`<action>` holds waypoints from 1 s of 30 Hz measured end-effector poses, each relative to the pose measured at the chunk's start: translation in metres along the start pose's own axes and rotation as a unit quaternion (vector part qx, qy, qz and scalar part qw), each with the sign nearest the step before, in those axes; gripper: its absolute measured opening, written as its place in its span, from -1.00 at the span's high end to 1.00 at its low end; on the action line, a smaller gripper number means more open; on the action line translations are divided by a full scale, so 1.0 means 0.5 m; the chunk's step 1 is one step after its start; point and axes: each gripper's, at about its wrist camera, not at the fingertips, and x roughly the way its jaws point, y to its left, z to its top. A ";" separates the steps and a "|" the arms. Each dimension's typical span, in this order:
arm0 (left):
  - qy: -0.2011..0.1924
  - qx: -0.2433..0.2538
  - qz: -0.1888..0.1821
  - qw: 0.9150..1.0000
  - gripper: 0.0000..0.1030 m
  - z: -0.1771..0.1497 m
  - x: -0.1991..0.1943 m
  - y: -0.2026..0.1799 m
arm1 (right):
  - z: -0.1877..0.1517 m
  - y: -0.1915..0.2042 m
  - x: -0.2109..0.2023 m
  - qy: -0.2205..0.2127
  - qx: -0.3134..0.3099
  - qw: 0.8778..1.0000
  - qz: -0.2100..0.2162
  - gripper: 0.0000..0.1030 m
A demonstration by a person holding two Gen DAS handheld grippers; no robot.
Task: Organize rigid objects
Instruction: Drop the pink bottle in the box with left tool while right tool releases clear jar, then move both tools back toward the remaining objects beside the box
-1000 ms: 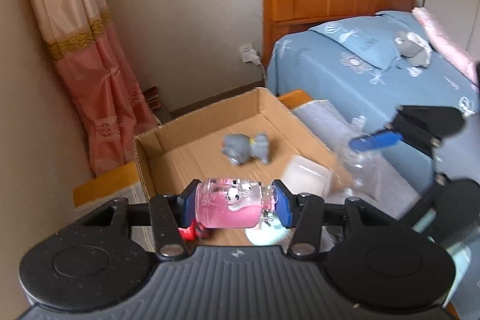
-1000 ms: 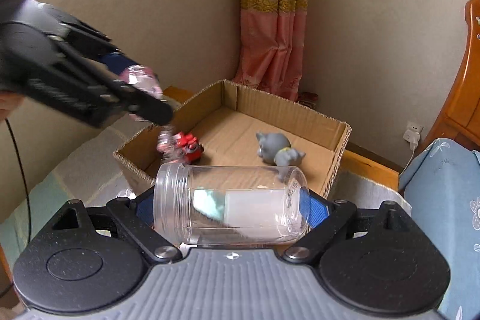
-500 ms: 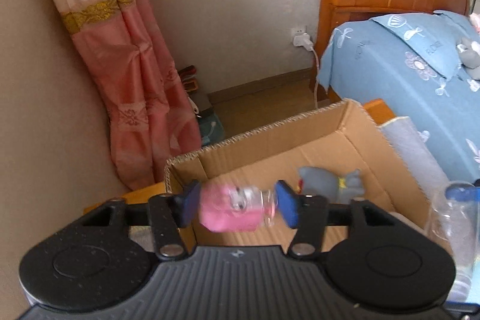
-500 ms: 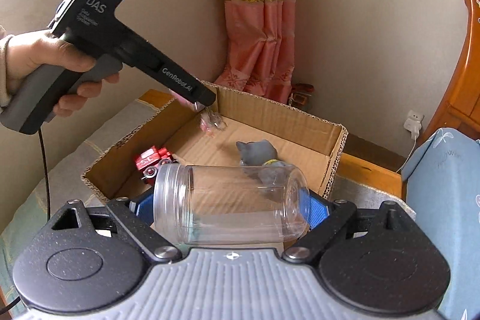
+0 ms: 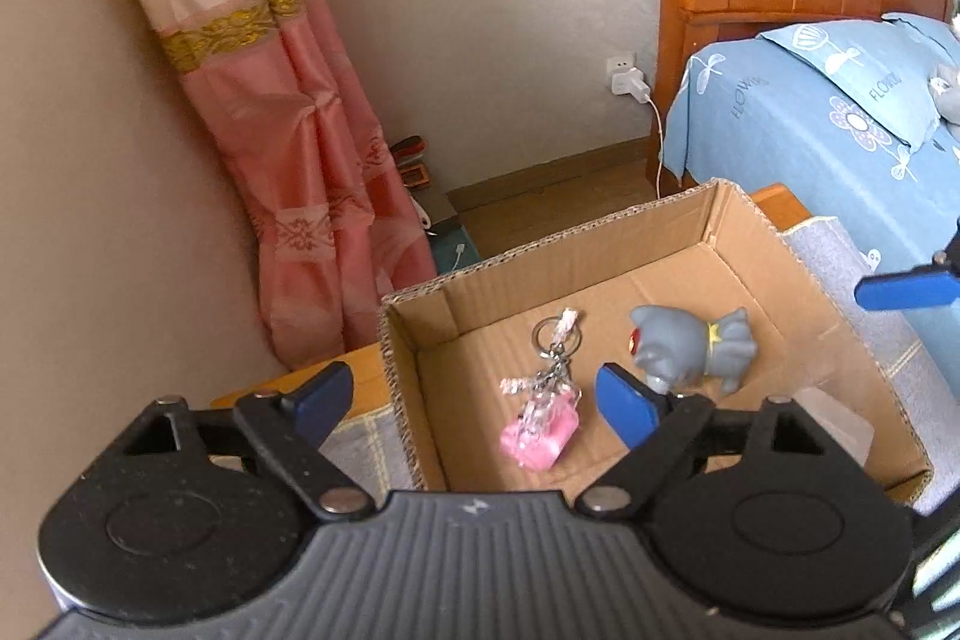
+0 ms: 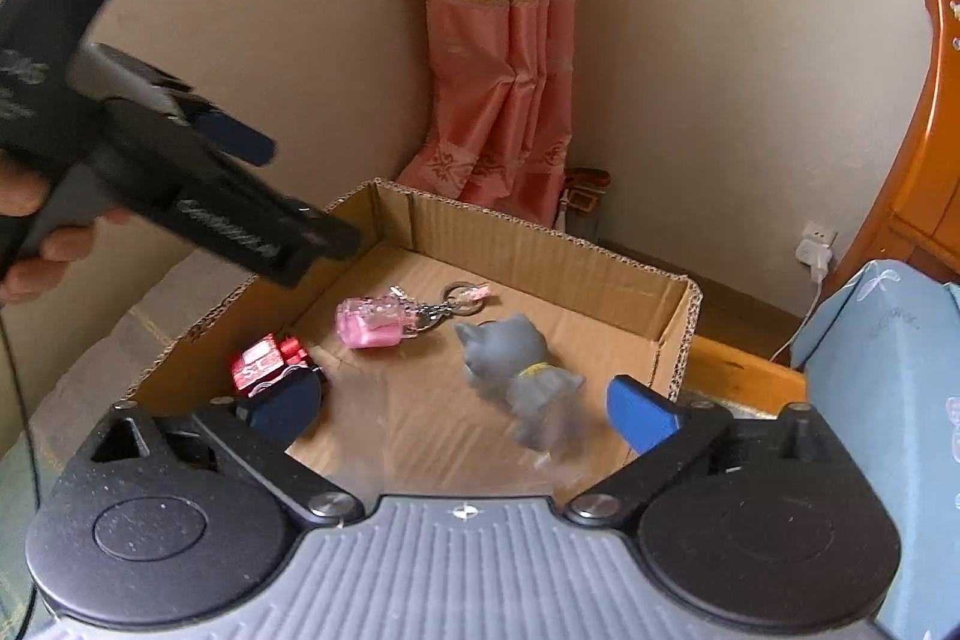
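- Both tongs stood over the cardboard box: left tongs and right tongs were opening, nothing pressed between the pads.
- Pink keychain, grey cat figure and red toy car lay inside the box.
- A blurred clear jar seemed to be dropping in below the right tongs; what remained outside could not be seen.

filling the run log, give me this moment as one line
left gripper: jaws opening, empty | right gripper: jaws opening | pink keychain, grey cat toy, red toy car: in cardboard box
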 end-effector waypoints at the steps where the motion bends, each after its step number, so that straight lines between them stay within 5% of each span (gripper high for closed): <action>1: -0.002 -0.001 0.000 1.000 -0.77 -0.003 -0.006 0.003 | 0.001 0.002 0.000 0.004 0.000 1.000 -0.001 -1.00; 15: -0.013 -0.002 -0.009 1.000 -0.79 -0.087 -0.110 -0.014 | -0.068 0.069 -0.097 0.002 -0.009 1.000 -0.013 -1.00; 30: -0.035 0.005 0.006 0.999 -0.89 -0.230 -0.212 -0.075 | -0.227 0.126 -0.178 -0.006 0.036 0.999 -0.014 -1.00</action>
